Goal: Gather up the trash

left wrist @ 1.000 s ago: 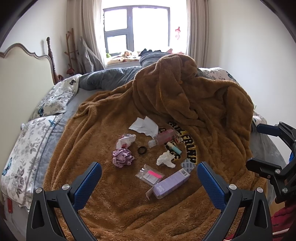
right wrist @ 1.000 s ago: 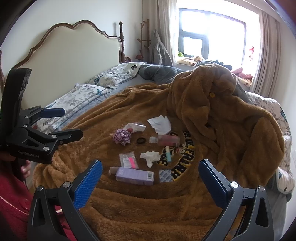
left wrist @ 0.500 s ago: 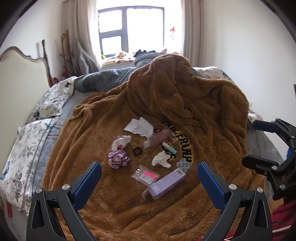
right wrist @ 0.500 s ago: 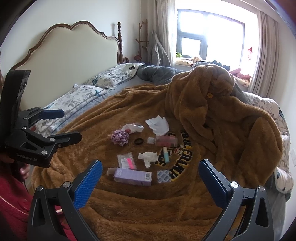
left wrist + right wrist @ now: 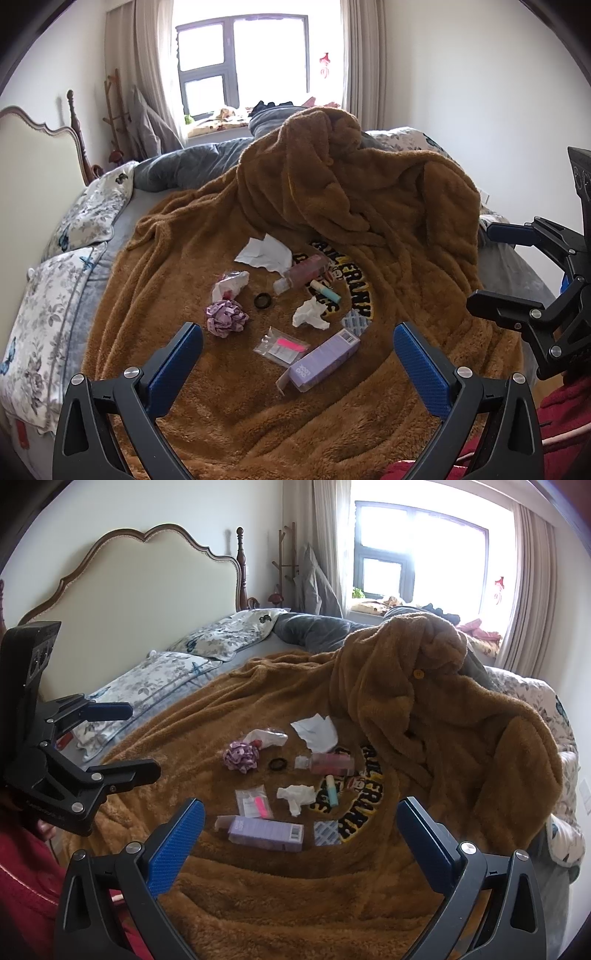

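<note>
Litter lies on a brown fleece blanket (image 5: 192, 266) on the bed: a purple box (image 5: 325, 360) (image 5: 266, 832), a clear packet with a pink strip (image 5: 282, 347) (image 5: 255, 802), a crumpled white tissue (image 5: 309, 314) (image 5: 297, 795), a purple paper ball (image 5: 226, 317) (image 5: 241, 756), a white wrapper (image 5: 231, 284), flat white paper (image 5: 264, 253) (image 5: 316, 731), a pink bottle (image 5: 304, 273) (image 5: 328, 763), a small tube (image 5: 325, 290) and a black ring (image 5: 263, 300). My left gripper (image 5: 297, 352) stands open above the box. My right gripper (image 5: 301, 827) is open too, nothing in either.
Floral pillows (image 5: 55, 295) (image 5: 147, 686) and a cream headboard (image 5: 140, 590) lie to the left. A heaped brown robe (image 5: 351, 177) rises behind the litter. A grey duvet (image 5: 184, 170) and a bright window (image 5: 243, 62) are at the back. A red sleeve (image 5: 26, 893) shows low.
Both views have drifted slightly, so the litter sits a little further left and lower in the left wrist view. Nothing was picked up; both grippers stay open.
</note>
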The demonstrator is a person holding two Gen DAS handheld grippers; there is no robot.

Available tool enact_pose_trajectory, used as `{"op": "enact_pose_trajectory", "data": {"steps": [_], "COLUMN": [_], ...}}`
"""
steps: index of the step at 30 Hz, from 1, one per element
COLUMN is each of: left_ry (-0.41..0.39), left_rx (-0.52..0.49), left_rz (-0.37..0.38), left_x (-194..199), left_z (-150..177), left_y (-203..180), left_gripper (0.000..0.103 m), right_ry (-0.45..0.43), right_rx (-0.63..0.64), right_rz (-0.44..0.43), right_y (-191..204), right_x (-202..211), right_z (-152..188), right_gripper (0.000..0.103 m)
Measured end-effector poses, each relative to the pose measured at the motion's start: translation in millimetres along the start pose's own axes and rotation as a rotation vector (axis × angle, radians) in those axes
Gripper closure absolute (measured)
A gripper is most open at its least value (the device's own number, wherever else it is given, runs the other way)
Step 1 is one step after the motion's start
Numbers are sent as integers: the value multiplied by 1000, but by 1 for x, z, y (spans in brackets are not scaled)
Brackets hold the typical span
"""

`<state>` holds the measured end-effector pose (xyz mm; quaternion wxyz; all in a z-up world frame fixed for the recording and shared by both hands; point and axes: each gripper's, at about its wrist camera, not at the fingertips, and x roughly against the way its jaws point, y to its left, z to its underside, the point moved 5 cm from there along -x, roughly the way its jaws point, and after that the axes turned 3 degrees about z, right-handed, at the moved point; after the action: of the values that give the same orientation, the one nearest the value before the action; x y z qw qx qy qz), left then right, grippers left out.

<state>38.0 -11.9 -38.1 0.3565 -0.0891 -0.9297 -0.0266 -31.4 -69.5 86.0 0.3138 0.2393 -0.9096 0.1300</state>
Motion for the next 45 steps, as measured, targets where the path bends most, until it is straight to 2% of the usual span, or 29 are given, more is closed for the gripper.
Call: {"op": "enact_pose_trajectory", "data": {"steps": [20,32,37,40,45], "left_ry": [3,72,105,130,216], "left_rx": [11,31,3,-61,-205], "left_rz": [-2,24,22,28,74], "left_x": [5,-5,-32,-60,-122], "left_z": [3,14,14,14,22], "left_y": [0,1,2,0,-16], "left_gripper": [0,0,0,0,0], "right_ry": [7,56,98,121,165], "right_rx": [4,-22,-48,-58,-72], "right_rz": [-6,-8,7,16,35], "right_y": [7,4,-5,-12,-27], "right_x": [2,-3,-15,-24,-42], "right_z": [4,15,22,23,25], "right_gripper": [0,0,0,0,0]}}
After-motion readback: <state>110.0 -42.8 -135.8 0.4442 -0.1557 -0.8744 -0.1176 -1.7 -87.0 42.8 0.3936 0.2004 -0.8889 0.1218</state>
